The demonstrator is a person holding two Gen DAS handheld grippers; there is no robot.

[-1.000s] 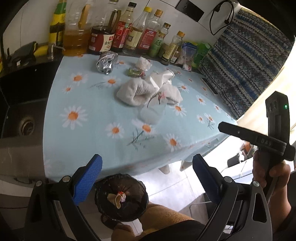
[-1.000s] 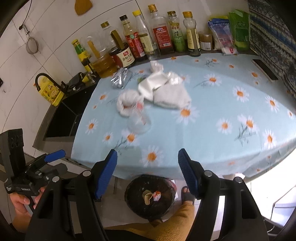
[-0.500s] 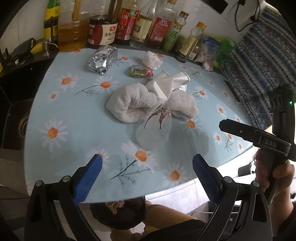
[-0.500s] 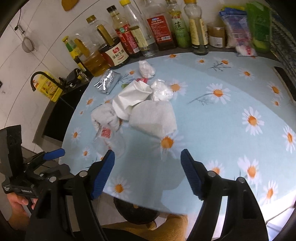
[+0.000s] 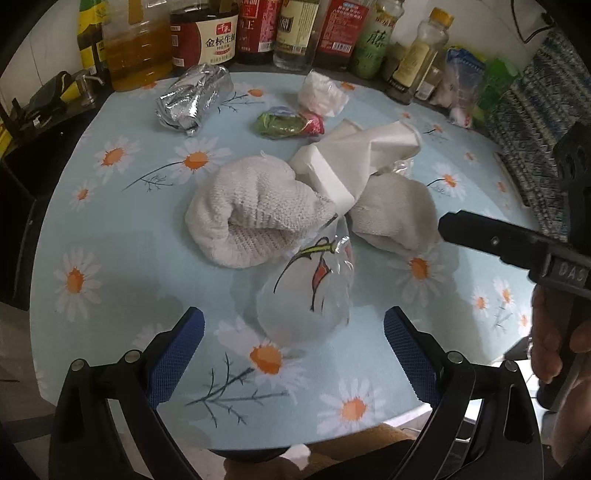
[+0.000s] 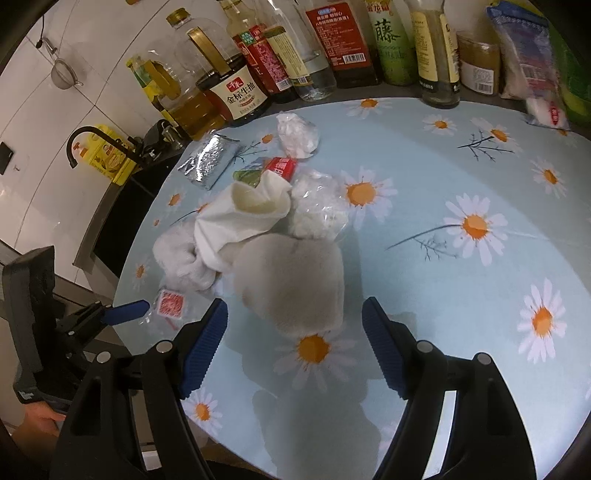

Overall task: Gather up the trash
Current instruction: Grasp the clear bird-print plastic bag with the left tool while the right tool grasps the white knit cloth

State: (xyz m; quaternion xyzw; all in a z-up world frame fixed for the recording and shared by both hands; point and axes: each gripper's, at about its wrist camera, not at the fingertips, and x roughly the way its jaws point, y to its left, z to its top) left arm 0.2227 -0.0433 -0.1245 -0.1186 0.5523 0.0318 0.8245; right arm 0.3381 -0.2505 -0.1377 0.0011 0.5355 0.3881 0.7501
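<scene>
A pile of trash lies on the daisy-print tablecloth (image 5: pixel 110 229). A clear plastic wrapper (image 5: pixel 306 295) with a red mark lies just ahead of my open, empty left gripper (image 5: pixel 293 339). Behind it sit a white knitted cloth (image 5: pixel 255 214), a white paper piece (image 5: pixel 354 155), a grey cloth (image 5: pixel 395 210), a green-pink wrapper (image 5: pixel 284 125), a crumpled white bag (image 5: pixel 321 96) and a silver foil pack (image 5: pixel 192 99). My open, empty right gripper (image 6: pixel 295 339) stands over the near edge of the grey cloth (image 6: pixel 291 280). A clear crinkled bag (image 6: pixel 317 210) lies behind it.
A row of sauce and oil bottles (image 5: pixel 295 33) lines the back wall, also in the right wrist view (image 6: pixel 332 48). A dark sink (image 6: pixel 118 221) with a black tap (image 6: pixel 85 140) is left of the cloth. Snack packs (image 6: pixel 532 66) stand at the back right.
Both grippers have moved forward from over the floor bin to low over the table, close to the trash pile. Both stay open.
</scene>
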